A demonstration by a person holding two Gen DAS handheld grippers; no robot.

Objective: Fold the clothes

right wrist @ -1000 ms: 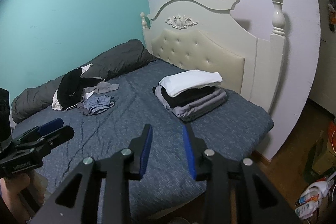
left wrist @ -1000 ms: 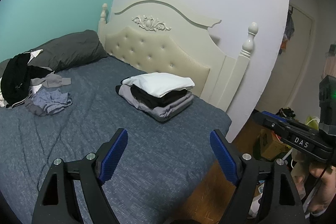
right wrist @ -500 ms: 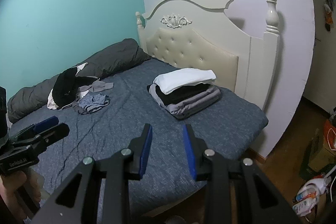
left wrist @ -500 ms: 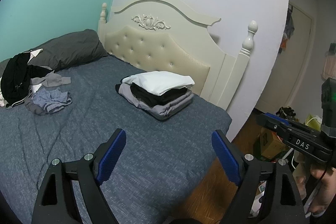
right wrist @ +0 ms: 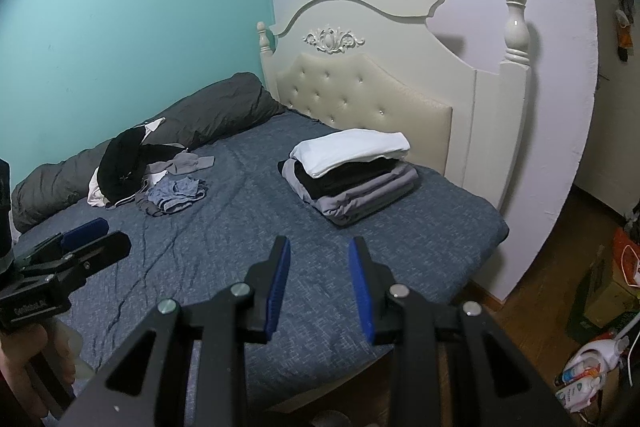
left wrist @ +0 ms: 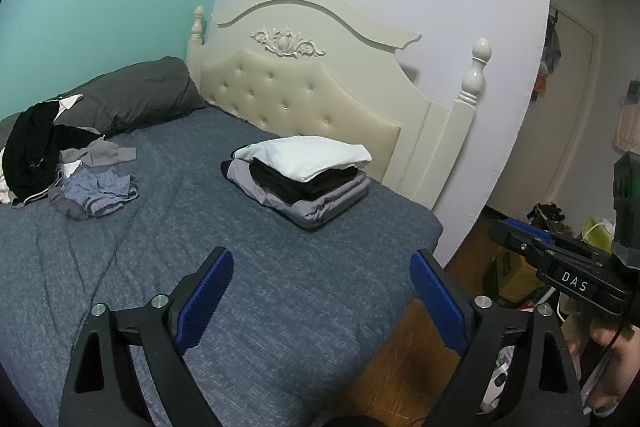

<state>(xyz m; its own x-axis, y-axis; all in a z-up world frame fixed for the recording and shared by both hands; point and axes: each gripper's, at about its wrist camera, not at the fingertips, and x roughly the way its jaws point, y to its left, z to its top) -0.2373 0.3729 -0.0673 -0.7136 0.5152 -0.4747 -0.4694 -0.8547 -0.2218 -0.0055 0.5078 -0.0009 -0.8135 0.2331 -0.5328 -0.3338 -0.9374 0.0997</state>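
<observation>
While both grippers hover over the bed [left wrist: 280, 307], left gripper [left wrist: 322, 291] jaws are opening, empty; right gripper [right wrist: 320, 283] fingers stand narrowly apart, empty. Folded stack [left wrist: 300, 179] sits near headboard [left wrist: 304, 95]; unfolded clothes [left wrist: 60, 163] lie well apart.

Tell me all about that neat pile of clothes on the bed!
The folded stack sits on the blue-grey bedspread close to the cream headboard. A white piece lies on top, black ones under it, and grey ones at the bottom. It looks like soft cloth, tidy and flat. Only the bedspread touches it; both grippers are away from it.
</observation>
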